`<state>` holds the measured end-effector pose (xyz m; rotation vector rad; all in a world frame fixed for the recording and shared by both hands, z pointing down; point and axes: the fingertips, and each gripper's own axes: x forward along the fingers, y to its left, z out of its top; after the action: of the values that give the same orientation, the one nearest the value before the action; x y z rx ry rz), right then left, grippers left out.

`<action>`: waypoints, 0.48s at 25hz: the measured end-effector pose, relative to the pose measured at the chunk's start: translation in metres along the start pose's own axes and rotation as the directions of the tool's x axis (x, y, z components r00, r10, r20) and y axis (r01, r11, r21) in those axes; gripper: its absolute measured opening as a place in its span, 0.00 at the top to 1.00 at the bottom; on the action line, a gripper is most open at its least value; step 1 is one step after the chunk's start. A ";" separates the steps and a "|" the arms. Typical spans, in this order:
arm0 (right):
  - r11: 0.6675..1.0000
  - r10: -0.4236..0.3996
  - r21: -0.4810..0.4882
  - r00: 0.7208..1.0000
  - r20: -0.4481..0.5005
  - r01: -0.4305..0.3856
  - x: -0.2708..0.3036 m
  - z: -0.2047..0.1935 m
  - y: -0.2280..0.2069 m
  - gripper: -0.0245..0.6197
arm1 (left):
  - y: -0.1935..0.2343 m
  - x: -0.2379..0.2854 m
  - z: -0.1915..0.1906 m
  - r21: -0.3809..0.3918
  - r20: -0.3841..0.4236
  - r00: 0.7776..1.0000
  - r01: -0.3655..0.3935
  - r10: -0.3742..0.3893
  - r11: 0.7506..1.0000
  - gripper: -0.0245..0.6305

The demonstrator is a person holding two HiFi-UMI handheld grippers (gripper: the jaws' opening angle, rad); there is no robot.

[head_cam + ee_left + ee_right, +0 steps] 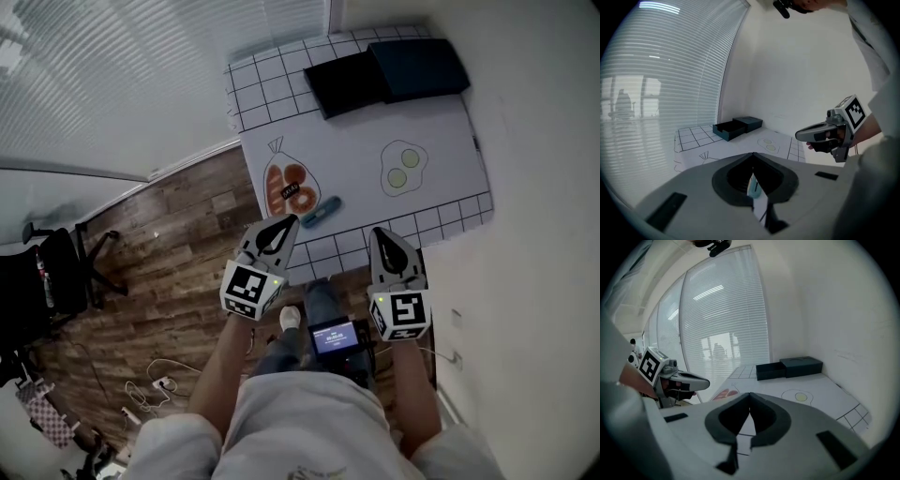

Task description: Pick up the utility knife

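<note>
The utility knife (321,212) is blue and lies on the white mat (375,141) near the table's front edge, next to a drawn bag of food (288,187). My left gripper (289,220) hangs just short of the knife's near end, jaws shut and empty. In the left gripper view a sliver of the knife (753,186) shows through the slit behind the closed tips (753,154). My right gripper (377,232) hovers over the mat's front edge to the right of the knife, its jaws (749,394) shut with nothing in them.
A dark open box (386,73) lies at the far end of the table by the wall. A drawn egg (403,169) marks the mat's right half. Wooden floor, a chair (52,272) and cables lie to the left. A small screen (333,336) sits at the person's waist.
</note>
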<state>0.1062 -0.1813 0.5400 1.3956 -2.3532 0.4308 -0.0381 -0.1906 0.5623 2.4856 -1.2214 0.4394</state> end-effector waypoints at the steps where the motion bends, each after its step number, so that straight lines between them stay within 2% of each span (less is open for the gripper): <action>1: 1.000 0.005 0.002 1.000 -0.004 -0.005 0.003 -0.003 0.001 0.95 | -0.001 0.004 -0.002 -0.005 -0.001 1.000 0.010 -0.010 1.000 0.95; 6: 0.998 0.048 0.026 0.999 0.002 -0.048 0.018 -0.011 0.008 0.95 | -0.002 0.021 -0.020 0.038 -0.062 0.998 0.016 -0.013 0.999 0.95; 12: 0.996 0.084 0.029 0.996 -0.037 -0.083 0.027 -0.030 0.016 0.95 | -0.004 0.035 -0.045 0.090 -0.155 0.987 0.041 -0.027 0.995 0.95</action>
<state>0.0846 -0.1811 0.5782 1.2923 -2.3903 0.5097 -0.0200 -0.1940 0.6166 2.4923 -1.1198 0.6806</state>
